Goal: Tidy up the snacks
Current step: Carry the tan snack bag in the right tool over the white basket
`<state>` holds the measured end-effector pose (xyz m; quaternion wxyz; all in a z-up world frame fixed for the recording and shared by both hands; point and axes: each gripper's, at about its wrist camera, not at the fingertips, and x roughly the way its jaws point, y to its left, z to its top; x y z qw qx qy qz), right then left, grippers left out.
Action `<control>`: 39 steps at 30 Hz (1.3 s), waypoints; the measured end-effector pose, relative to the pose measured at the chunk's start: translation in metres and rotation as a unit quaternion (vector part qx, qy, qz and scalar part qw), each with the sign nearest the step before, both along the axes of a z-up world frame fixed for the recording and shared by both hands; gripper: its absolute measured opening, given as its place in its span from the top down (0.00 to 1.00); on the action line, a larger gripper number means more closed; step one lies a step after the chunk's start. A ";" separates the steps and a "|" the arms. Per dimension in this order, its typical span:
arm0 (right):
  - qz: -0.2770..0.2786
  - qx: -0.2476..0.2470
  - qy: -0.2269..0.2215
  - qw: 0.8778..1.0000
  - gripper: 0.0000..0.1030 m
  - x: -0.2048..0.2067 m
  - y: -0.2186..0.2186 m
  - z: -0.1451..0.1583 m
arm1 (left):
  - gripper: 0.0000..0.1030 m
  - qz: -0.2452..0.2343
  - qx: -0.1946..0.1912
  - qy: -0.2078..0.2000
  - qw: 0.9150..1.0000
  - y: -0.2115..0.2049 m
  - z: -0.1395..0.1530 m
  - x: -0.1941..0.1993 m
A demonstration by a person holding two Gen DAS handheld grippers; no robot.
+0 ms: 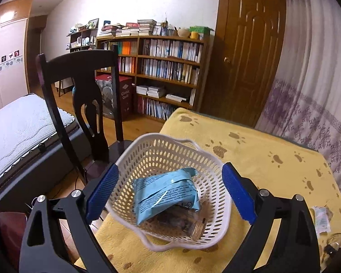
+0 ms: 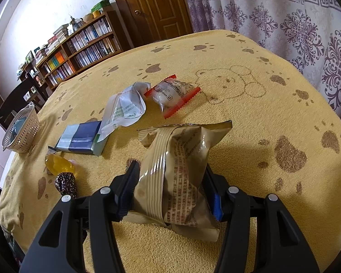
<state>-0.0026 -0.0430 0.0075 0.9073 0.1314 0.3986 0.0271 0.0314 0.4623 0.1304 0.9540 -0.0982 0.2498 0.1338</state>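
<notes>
Left claw [image 1: 170, 193] is spread wide with nothing in it, hanging right over the white basket [image 1: 134, 159], which sits between its blue pads [image 1: 103, 191]. Inside the basket there's a light blue snack pack [image 1: 163, 193] lying on top of a darker wrapper.

Right claw [image 2: 170, 186] is clamped on a tan snack bag [image 2: 177, 170], pads pressed into both sides. Ahead of it on the yellow cloth [image 2: 250, 125]: a red-edged bun pack [image 2: 172, 93], a crumpled white wrapper [image 2: 125, 109] and a blue box [image 2: 81, 140]. Off to its left, a yellow candy [image 2: 59, 165].
</notes>
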 end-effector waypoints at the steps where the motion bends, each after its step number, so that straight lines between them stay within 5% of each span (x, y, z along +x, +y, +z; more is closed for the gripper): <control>1: -0.001 -0.006 0.000 1.000 0.48 0.000 0.001 0.001 | 0.09 0.001 -0.002 -0.005 1.000 0.002 0.002 -0.004; 10: -0.012 0.010 -0.017 1.000 0.55 0.000 0.006 0.020 | 0.06 0.029 -0.004 -0.040 0.999 0.027 0.018 -0.033; 19: 0.045 0.009 -0.055 0.997 0.55 0.011 0.053 0.067 | 0.06 0.051 -0.033 -0.067 0.996 0.055 0.031 -0.054; 30: 0.166 -0.003 -0.073 0.983 0.55 0.057 0.183 0.121 | 0.06 0.067 -0.038 -0.089 0.993 0.067 0.043 -0.072; 39: 0.224 0.029 -0.025 0.974 0.55 0.108 0.283 0.132 | 0.05 0.068 -0.049 -0.107 0.991 0.072 0.049 -0.082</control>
